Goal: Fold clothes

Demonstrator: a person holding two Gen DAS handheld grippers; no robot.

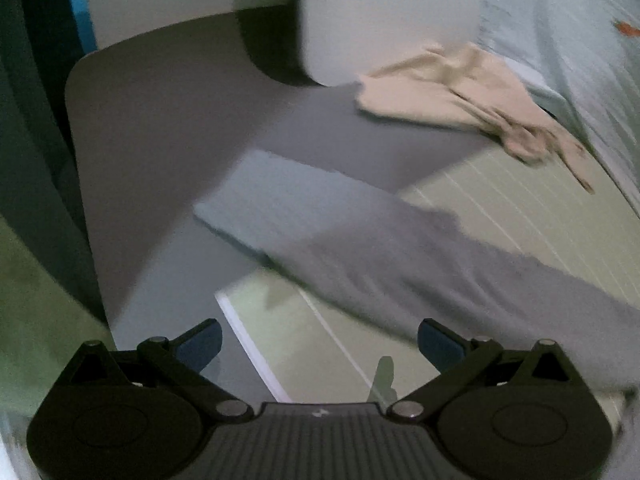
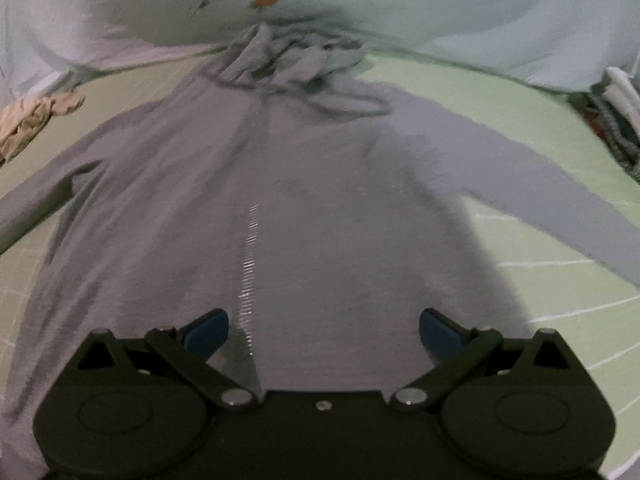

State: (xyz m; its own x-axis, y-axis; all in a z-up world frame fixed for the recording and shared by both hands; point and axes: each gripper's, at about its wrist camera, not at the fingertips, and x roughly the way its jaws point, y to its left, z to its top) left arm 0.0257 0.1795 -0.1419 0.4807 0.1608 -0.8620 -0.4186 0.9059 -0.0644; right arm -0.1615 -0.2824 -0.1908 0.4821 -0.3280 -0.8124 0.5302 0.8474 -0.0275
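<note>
A grey zip hoodie [image 2: 280, 184] lies spread flat on a green cutting mat [image 2: 540, 280], hood bunched at the far end, both sleeves stretched outward. My right gripper [image 2: 323, 334] hovers open above the lower body of the hoodie, just right of the zipper [image 2: 248, 264]. In the left wrist view one grey sleeve [image 1: 360, 248] runs diagonally off the green mat [image 1: 520, 208] onto the grey table [image 1: 168, 120]. My left gripper [image 1: 319, 344] is open above the mat's corner, near the sleeve, holding nothing.
A crumpled beige garment [image 1: 460, 96] lies at the mat's far edge, also visible as beige cloth [image 2: 36, 120]. Pale blue sheeting [image 2: 440, 12] backs the mat. Folded clothes [image 2: 620, 120] are stacked at the right. The table's rounded edge [image 1: 76, 92] is on the left.
</note>
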